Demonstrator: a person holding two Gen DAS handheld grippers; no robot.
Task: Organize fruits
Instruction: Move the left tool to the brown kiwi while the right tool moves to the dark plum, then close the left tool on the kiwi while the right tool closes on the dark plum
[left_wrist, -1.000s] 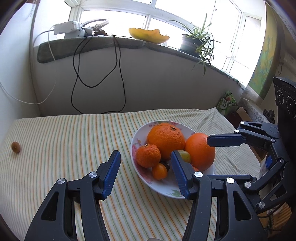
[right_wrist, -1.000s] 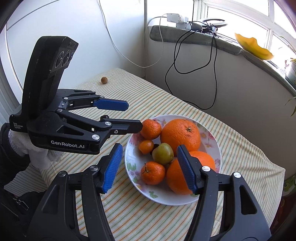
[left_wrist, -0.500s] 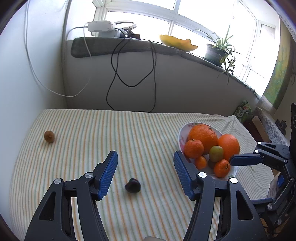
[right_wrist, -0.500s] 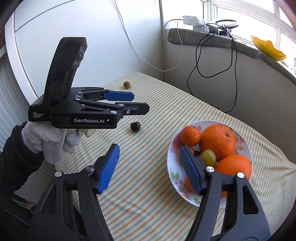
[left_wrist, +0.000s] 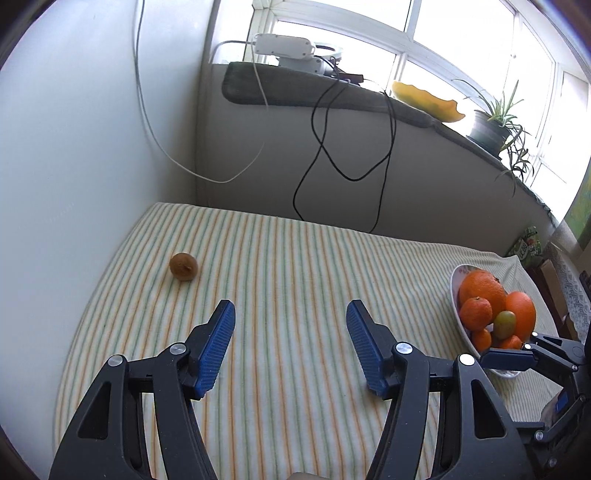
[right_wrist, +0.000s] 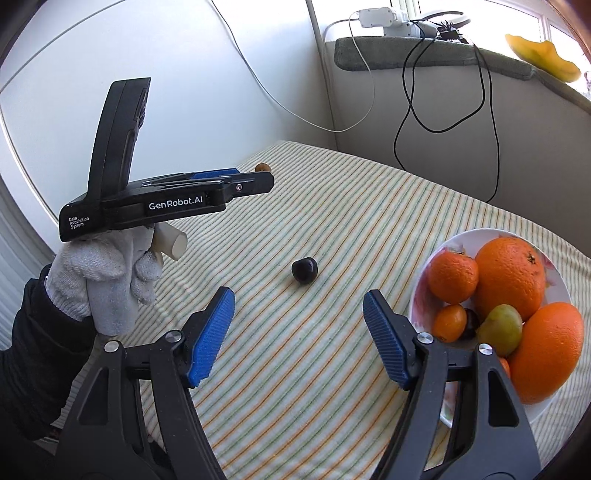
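A white flowered plate holds oranges, tangerines and a small green fruit; it also shows in the left wrist view at the right. A small brown fruit lies on the striped cloth near the left wall. A dark plum lies on the cloth left of the plate, ahead of my right gripper, which is open and empty. My left gripper is open and empty, held above the cloth and pointing toward the brown fruit. The plum is hidden in the left wrist view.
The striped cloth covers the table, bounded by walls at left and back. Black and white cables hang from a sill with a power strip, a yellow dish and a potted plant.
My left gripper has swung left, away from the plate, toward the brown fruit; the plum has dropped out of its view. My right gripper has also turned left, so the plum now lies ahead of it.
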